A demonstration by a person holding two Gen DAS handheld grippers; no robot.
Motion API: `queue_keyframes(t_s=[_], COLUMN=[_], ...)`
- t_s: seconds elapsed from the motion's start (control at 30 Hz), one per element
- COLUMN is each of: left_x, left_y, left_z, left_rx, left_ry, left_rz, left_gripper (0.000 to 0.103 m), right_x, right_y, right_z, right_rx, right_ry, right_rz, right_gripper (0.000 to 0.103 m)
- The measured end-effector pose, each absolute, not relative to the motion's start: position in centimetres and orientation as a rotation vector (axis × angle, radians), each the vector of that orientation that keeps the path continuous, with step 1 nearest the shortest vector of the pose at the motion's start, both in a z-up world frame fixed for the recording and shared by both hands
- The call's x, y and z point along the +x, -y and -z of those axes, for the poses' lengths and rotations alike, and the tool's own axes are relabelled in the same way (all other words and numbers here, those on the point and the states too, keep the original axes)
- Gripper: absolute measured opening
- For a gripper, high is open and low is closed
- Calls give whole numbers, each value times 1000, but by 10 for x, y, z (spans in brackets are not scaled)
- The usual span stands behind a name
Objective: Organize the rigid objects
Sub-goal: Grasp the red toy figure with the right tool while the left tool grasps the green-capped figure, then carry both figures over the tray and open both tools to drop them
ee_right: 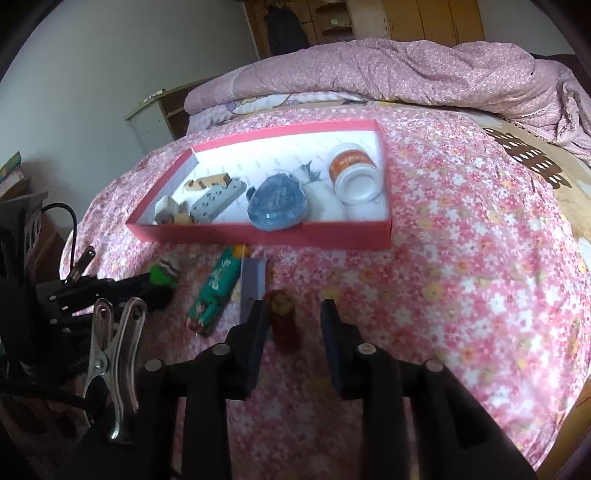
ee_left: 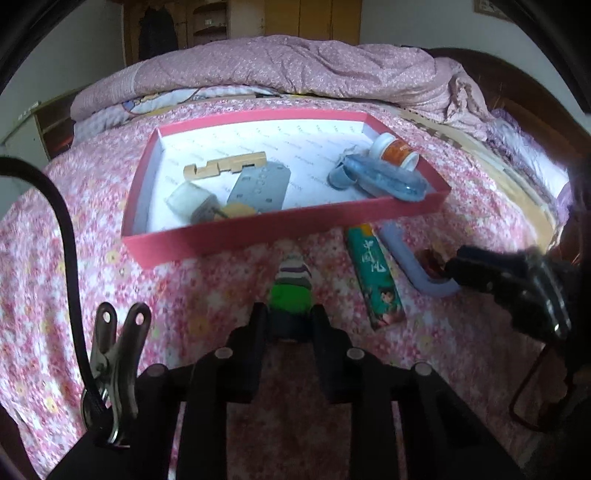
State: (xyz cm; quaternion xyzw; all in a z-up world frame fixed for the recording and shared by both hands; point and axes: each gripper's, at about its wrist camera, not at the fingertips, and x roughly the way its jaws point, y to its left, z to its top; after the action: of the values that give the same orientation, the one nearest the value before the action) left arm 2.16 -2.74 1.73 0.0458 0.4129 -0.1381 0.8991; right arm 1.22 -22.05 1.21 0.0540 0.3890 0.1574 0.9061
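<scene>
Bedspread [ee_right: 461, 258]; red figurine [ee_right: 284, 325] right-view only.

A home bedroom: a bed under a pink flowered sheet [ee_right: 461, 258], a rumpled mauve quilt [ee_right: 406, 70] heaped at its far side, wooden wardrobe doors [ee_right: 432, 18] and corner shelves [ee_left: 210, 22] behind.

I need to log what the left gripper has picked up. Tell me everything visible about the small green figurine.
The green figurine is a small toy with a bright green middle, a striped white-and-purple end pointing toward the pink tray, and a dark base. It looks like hard plastic. It lies low over the floral bedspread, just short of the tray's near wall, its base pinched between the left gripper fingers. Finer detail is blurred.
</scene>
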Motion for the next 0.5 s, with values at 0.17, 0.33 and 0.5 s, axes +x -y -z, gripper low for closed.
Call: queue_keyframes(t_s=[0.17, 0.33, 0.5], left_x=[22, 23, 26], left_y=[23, 24, 30], left_z=[-16, -16, -15], left_rx=[48, 38, 44], left_ry=[-845, -829, -821], left_rz=[295, 304, 307], left_gripper=[27, 34, 42], right_x=[10, 10, 10], right_y=[217, 216, 216], right_z=[-2, 0, 1], right_rx=[108, 124, 128], right_ry=[-826, -799, -793], right_rz=[-323, -313, -312], right_gripper=[31, 31, 31])
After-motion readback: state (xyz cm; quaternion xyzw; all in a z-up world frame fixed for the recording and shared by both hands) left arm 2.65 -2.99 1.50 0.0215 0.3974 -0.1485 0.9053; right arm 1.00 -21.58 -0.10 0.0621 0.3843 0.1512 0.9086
